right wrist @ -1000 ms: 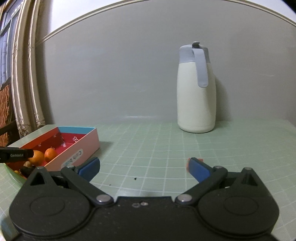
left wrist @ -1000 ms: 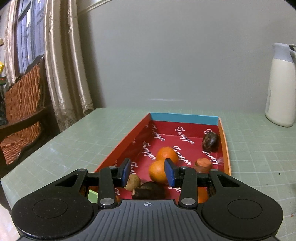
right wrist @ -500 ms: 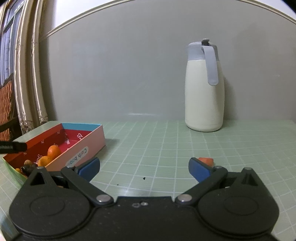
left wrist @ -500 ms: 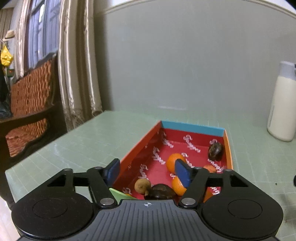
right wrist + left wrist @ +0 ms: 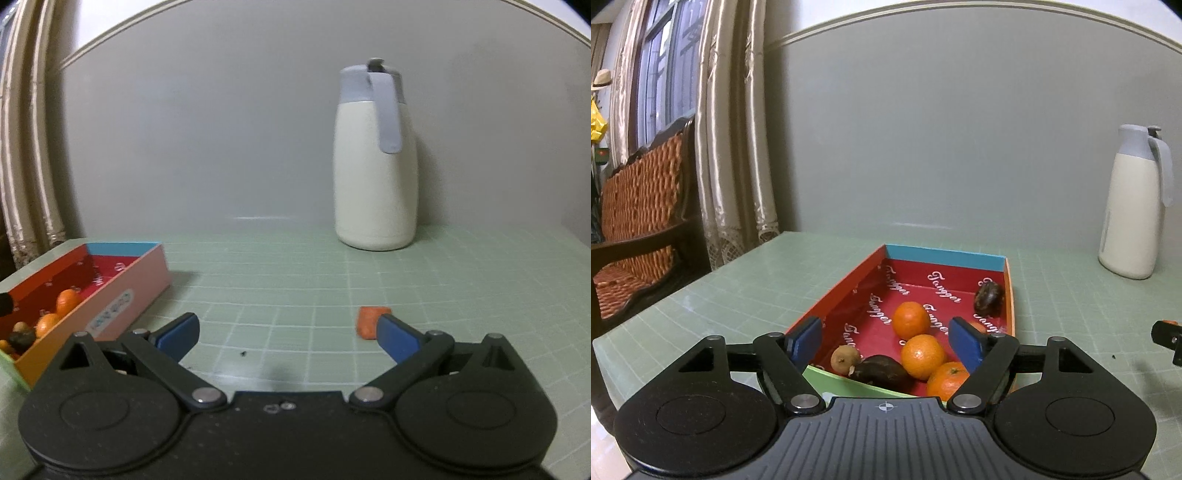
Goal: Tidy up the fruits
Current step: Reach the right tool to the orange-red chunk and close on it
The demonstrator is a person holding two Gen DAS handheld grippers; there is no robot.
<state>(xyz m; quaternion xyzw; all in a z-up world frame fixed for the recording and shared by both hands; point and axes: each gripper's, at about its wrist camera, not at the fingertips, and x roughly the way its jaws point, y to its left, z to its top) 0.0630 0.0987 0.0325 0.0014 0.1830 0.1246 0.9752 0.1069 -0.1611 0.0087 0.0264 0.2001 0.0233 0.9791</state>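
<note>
Red box (image 5: 846, 295) long axis runs away toward wall; oranges (image 5: 911, 319) inside.

We see the left gripper (image 5: 886, 341): black plastic body, ribbed centre panel with white crosshair mark; round side discs; silver pivot screws; blue pads (image 5: 964, 345); right gripper (image 5: 286, 334) same build, speckled matte panel.

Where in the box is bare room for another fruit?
The far end of the box, between the blue wall and the top orange, left of the dark fruit, is bare. The near end is crowded with oranges, a brown fruit and another dark one.
</note>
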